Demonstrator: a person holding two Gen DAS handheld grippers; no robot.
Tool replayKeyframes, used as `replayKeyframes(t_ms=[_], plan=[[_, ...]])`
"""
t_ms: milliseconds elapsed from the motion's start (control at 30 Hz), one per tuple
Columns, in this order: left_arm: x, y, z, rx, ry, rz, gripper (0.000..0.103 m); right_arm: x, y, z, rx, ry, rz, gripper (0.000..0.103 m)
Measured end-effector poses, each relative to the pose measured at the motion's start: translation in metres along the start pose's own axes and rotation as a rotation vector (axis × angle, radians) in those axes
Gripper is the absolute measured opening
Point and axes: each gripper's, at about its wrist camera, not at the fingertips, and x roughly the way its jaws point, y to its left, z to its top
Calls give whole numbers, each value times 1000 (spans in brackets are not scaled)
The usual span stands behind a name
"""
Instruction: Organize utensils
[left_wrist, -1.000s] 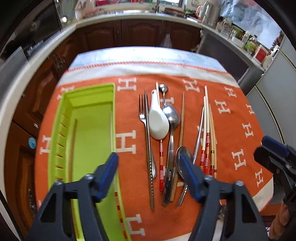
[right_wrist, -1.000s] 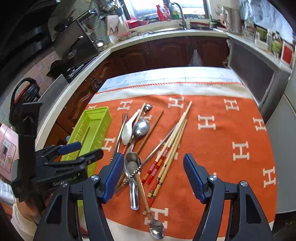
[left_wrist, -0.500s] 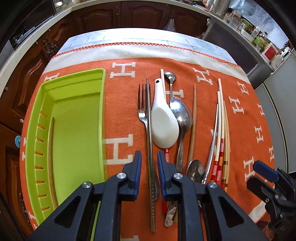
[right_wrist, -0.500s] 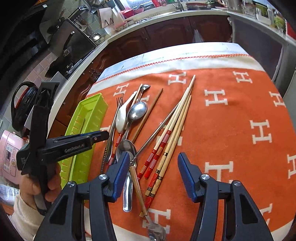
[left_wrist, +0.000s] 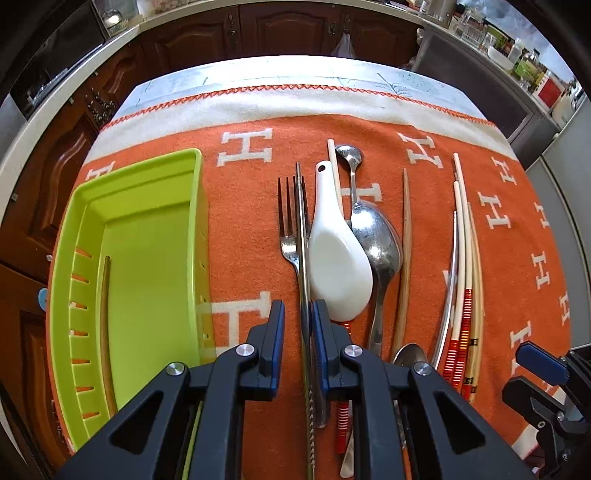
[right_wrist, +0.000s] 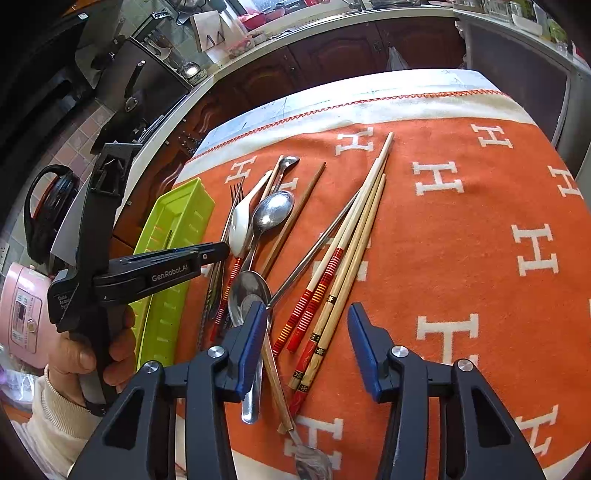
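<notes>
Two handheld grippers work over an orange blanket (left_wrist: 243, 206) patterned with white H letters, spread on a kitchen table. The lime-green plastic tray (left_wrist: 147, 258) lies on the blanket's left part and serves as the landmark here; one thin wooden chopstick (left_wrist: 105, 317) rests inside it along its left wall.

Just right of the tray, the left gripper (left_wrist: 298, 332) has its blue-padded jaws drawn narrow around a long metal chopstick (left_wrist: 303, 236), which runs between the pads; the right pad looks to touch it, while a small gap shows at the left pad, so a firm clamp cannot be confirmed. A metal fork (left_wrist: 289, 229) lies right against that chopstick. Further right of the tray come a white ceramic soup spoon (left_wrist: 338, 266), a large metal spoon (left_wrist: 380, 251) partly under it, and a single brown wooden chopstick (left_wrist: 405, 258). Farthest from the tray lies a bundle of pale chopsticks with red striped ends (left_wrist: 466, 273).

The right gripper (right_wrist: 307, 345) is spread wide and holds nothing, hovering over the red-striped ends of that bundle, well right of the tray. Its left pad sits over another metal spoon (right_wrist: 248, 291).
</notes>
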Motion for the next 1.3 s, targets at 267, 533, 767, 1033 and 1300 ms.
replayKeyframes(t_ms=[267, 533, 767, 1033, 1300], plan=[[4, -11, -1, 48, 20, 26, 6, 0, 1, -2, -6, 5, 5, 44], [-15, 1, -5, -11, -27, -29, 3, 5, -2, 0, 25, 21, 29, 38], [-48, 17, -14, -57, -77, -60, 3, 19, -3, 9, 71, 38, 81, 33], [-98, 55, -29, -99, -171, 23, 3, 40, 6, 24, 98, 44, 129, 27], [-81, 98, -49, -178, -115, 118, 5, 76, 8, 32, 176, 136, 89, 21]])
